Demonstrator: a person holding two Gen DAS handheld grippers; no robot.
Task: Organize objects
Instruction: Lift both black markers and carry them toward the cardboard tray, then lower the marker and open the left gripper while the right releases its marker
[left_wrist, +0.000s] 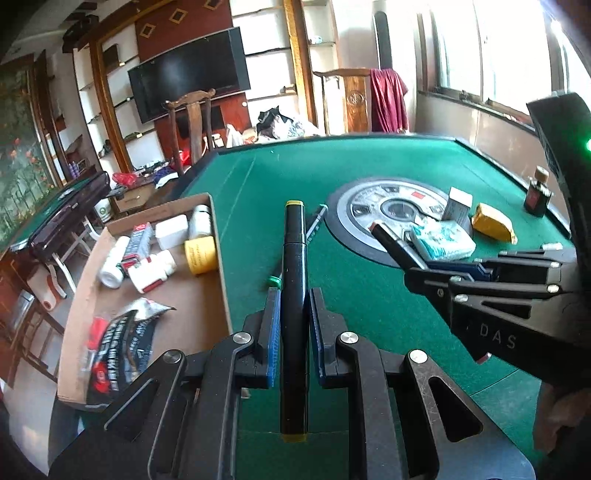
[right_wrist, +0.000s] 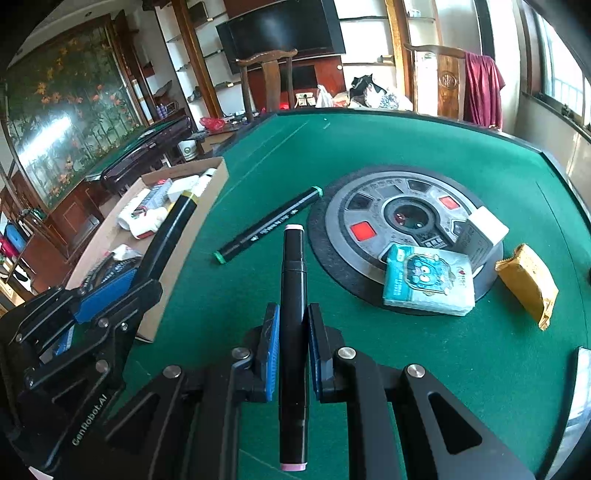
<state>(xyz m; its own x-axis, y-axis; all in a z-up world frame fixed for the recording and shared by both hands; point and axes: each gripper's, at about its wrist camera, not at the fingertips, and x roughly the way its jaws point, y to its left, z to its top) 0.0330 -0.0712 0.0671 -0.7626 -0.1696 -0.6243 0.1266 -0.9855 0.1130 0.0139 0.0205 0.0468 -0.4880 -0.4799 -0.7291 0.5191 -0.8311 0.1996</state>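
The left tongs (left_wrist: 291, 325) pinch a black marker with yellow ends (left_wrist: 294, 295) between blue pads, holding it above the green surface (left_wrist: 369, 166) just beside the cardboard box (left_wrist: 218, 240) at the surface's left edge. The right tongs (right_wrist: 291, 350) grip a black marker with pink ends (right_wrist: 293, 332) the same way, lifted over the near middle of the surface. A 3rd marker, with green ends (right_wrist: 269, 225), lies flat between the box and the round centre panel (right_wrist: 406, 218); in the left wrist view most of it is hidden behind the held marker. In the box lie white bottles (left_wrist: 151, 273), a yellow-capped container (left_wrist: 200, 254) and a dark foil packet (left_wrist: 122, 350), its print too blurred to read. On the panel's near rim rest a tissue pack (right_wrist: 430, 278) and a white carton (right_wrist: 480, 232); a yellow packet (right_wrist: 528, 284) sits just beside it. Toward the far right edge stands a small dark bottle (left_wrist: 537, 195), partly cut off by the right tongs' body.
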